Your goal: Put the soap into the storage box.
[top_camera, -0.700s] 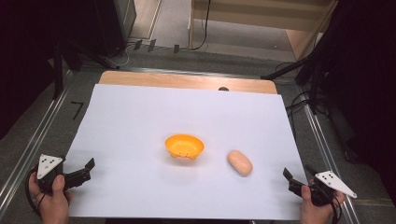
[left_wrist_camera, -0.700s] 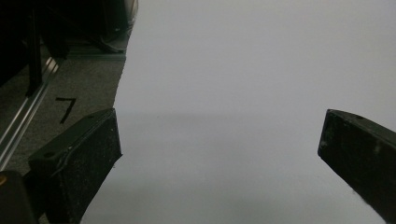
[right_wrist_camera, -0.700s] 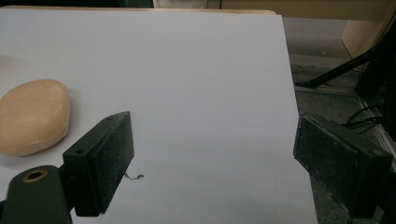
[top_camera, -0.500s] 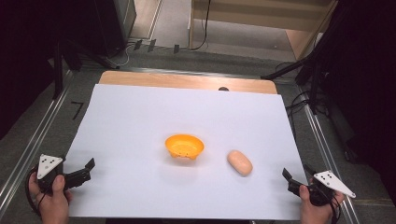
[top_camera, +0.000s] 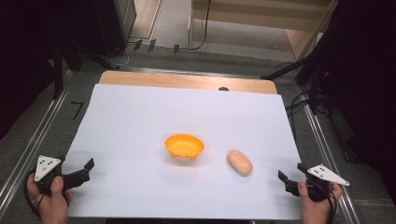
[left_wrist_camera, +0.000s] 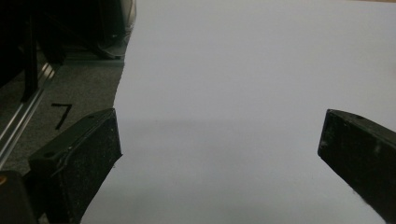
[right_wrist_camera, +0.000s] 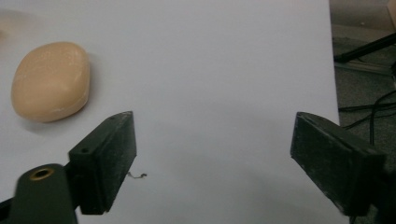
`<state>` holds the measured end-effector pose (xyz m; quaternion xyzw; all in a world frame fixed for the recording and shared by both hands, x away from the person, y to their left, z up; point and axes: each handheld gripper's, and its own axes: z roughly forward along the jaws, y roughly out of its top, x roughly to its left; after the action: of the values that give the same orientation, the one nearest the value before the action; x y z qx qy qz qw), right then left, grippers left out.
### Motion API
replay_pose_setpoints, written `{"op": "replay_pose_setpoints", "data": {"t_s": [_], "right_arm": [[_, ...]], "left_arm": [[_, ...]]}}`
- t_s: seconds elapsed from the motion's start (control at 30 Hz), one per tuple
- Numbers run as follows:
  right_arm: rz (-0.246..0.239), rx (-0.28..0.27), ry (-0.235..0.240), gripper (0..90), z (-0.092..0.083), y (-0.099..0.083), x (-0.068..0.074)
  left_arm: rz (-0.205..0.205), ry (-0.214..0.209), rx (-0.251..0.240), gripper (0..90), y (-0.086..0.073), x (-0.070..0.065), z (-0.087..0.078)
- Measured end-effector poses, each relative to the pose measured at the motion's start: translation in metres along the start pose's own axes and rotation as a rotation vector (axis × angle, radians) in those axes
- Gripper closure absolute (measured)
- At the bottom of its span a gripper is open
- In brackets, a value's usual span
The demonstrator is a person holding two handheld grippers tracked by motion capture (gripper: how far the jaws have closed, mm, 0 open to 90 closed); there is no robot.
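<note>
On wooden table, white sheet

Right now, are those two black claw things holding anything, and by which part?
Nothing is held. The left gripper and the right gripper both stand open over the white sheet; the bread roll lies untouched beside the orange bowl.

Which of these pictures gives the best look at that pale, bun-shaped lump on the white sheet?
The right gripper view: the bun-shaped lump sits close and large, its speckled surface plain. The high view shows it small, right of the orange bowl. The left gripper view faces bare sheet.
</note>
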<state>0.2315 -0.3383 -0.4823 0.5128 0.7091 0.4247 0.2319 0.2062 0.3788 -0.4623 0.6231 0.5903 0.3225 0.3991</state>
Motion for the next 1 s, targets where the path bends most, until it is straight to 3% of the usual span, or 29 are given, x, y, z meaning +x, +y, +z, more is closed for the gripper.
{"op": "replay_pose_setpoints", "data": {"t_s": [0.17,0.2,0.27,0.33,0.37,0.47,1.0], "right_arm": [[-0.024,0.047,0.01,12.8,0.003,0.008,0.001],[-0.045,0.087,0.02,13.0,0.007,0.013,0.003],[-0.056,0.102,0.029,12.9,0.008,0.015,0.004],[-0.099,0.163,0.051,11.2,0.014,0.02,0.009],[-0.099,0.163,0.051,11.2,0.014,0.02,0.009],[-0.129,0.229,0.085,7.8,0.021,0.026,0.013],[-0.21,0.368,0.12,5.2,0.04,0.049,0.028]], "left_arm": [[0.005,0.001,-0.002,0.0,0.0,0.0,0.0],[0.005,0.0,-0.001,0.0,0.0,0.0,0.0],[0.005,0.0,0.001,0.0,0.0,0.0,0.0],[0.006,0.001,0.002,0.0,0.0,-0.001,0.0],[0.006,0.001,0.002,0.0,0.0,-0.001,0.0],[0.005,-0.002,0.005,0.0,0.0,0.0,0.0],[0.005,-0.004,0.005,0.0,0.0,0.0,0.001]]}}
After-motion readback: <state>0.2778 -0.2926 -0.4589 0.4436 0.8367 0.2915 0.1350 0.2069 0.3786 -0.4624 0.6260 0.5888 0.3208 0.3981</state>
